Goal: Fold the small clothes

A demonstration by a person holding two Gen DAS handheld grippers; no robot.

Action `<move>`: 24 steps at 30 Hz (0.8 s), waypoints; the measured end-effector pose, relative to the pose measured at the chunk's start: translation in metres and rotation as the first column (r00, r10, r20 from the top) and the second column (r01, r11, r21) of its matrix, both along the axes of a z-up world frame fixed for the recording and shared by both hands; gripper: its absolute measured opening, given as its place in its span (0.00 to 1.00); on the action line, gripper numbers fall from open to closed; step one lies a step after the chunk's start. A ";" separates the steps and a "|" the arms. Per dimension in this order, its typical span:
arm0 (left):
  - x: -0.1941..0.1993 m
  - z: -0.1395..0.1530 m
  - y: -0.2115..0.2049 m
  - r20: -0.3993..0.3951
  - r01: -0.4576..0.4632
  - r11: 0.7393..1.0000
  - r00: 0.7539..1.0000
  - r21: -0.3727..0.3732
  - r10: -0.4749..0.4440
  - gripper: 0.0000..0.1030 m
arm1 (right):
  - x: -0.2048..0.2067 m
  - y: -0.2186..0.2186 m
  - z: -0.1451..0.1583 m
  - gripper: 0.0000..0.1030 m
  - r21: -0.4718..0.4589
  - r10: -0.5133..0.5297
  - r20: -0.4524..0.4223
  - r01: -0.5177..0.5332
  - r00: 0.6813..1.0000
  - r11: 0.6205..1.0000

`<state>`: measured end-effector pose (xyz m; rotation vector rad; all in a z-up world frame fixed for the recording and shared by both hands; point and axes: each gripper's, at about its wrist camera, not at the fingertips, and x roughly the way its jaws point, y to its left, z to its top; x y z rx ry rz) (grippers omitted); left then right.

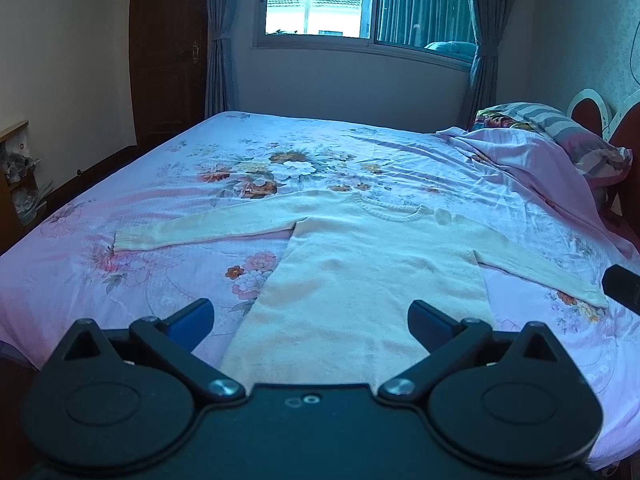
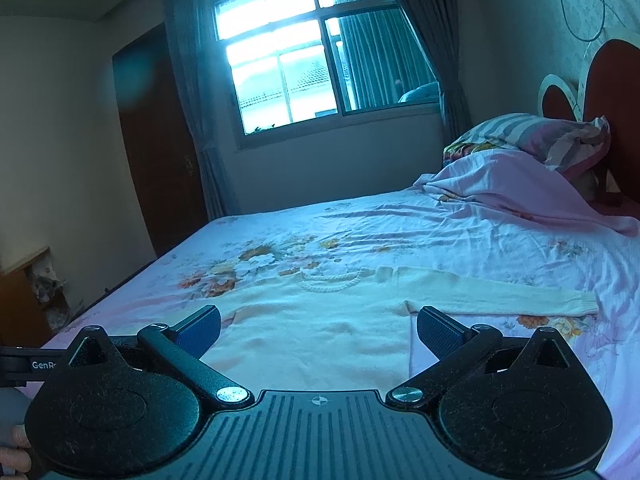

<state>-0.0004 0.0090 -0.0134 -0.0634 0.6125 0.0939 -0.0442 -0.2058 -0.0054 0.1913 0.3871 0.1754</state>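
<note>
A cream knitted sweater (image 1: pixel 360 272) lies flat on the floral bedsheet (image 1: pixel 160 280), front up, collar away from me, both sleeves spread sideways. My left gripper (image 1: pixel 310 322) is open and empty, held above the sweater's hem. In the right wrist view the sweater (image 2: pixel 320 320) lies ahead, with its right sleeve (image 2: pixel 520 300) stretched out to the right. My right gripper (image 2: pixel 318 330) is open and empty, above the sweater's lower right part. The tip of the right gripper shows at the left wrist view's right edge (image 1: pixel 622 286).
A pink blanket (image 1: pixel 540 160) and striped pillows (image 1: pixel 560 124) are heaped at the head of the bed on the right, by the red headboard (image 2: pixel 608 76). A window (image 1: pixel 320 0), curtains and a dark wardrobe (image 1: pixel 168 48) stand behind. A small shelf (image 1: pixel 16 176) is on the left.
</note>
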 end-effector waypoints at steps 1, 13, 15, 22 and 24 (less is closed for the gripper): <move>0.000 0.000 0.000 0.000 0.000 1.000 1.000 0.001 0.000 0.99 | 0.000 0.000 0.000 1.00 -0.002 0.001 0.000 -0.001 1.000 1.000; 0.002 -0.002 0.002 -0.007 0.002 1.000 1.000 0.002 -0.002 0.99 | 0.001 0.001 0.000 1.00 -0.008 0.004 -0.001 -0.004 1.000 1.000; 0.002 -0.002 0.001 -0.007 0.002 1.000 1.000 0.003 -0.001 0.99 | 0.002 0.000 0.001 1.00 -0.007 0.003 -0.004 -0.003 1.000 1.000; 0.002 -0.002 0.001 -0.008 0.000 1.000 1.000 0.005 0.000 0.99 | 0.002 -0.001 0.001 1.00 -0.005 0.002 -0.005 -0.002 1.000 1.000; 0.002 -0.003 0.001 -0.009 -0.002 1.000 1.000 0.007 0.002 0.99 | 0.002 -0.001 0.001 1.00 -0.005 0.002 -0.003 -0.002 1.000 1.000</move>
